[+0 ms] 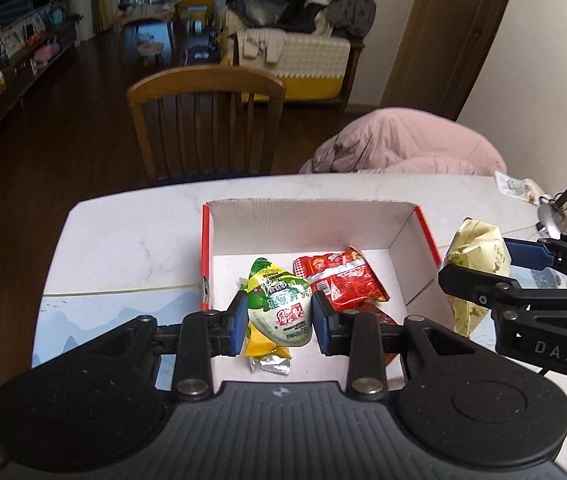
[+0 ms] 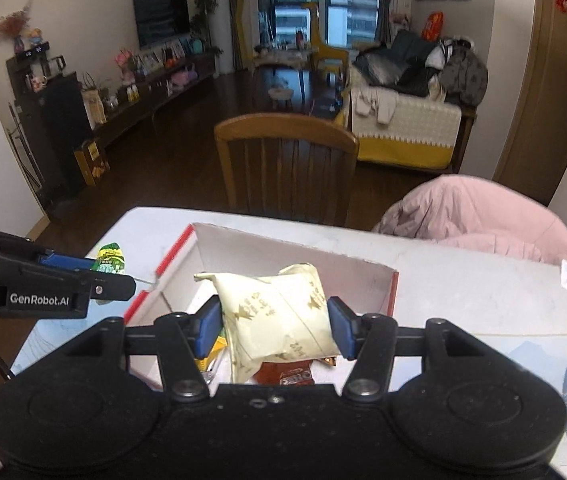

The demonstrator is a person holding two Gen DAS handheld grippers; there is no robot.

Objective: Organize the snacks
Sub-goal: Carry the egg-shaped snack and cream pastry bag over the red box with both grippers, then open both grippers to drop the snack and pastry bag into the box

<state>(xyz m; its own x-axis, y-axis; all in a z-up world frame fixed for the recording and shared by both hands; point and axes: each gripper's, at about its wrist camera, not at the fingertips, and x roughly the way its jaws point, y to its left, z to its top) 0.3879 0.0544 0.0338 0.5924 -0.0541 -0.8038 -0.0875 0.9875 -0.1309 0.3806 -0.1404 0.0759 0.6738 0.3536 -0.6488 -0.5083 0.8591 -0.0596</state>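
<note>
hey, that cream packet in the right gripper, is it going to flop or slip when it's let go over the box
The cream packet looks puffy and creased, so probably light and soft, not stiff. The right gripper pinches its middle and its ends bulge out, so it likely sags rather than snaps. Its glossy film may slide a little, but it should drop flat into the box, not roll.

A white marble-look table [image 1: 131, 240] carries an open cardboard box [image 1: 403, 236] with red outer sides near its middle. A pale blue printed mat [image 1: 95, 316] lies under the box's near part. A small wrapper [image 1: 517, 187] lies at the table's far right edge.
</note>
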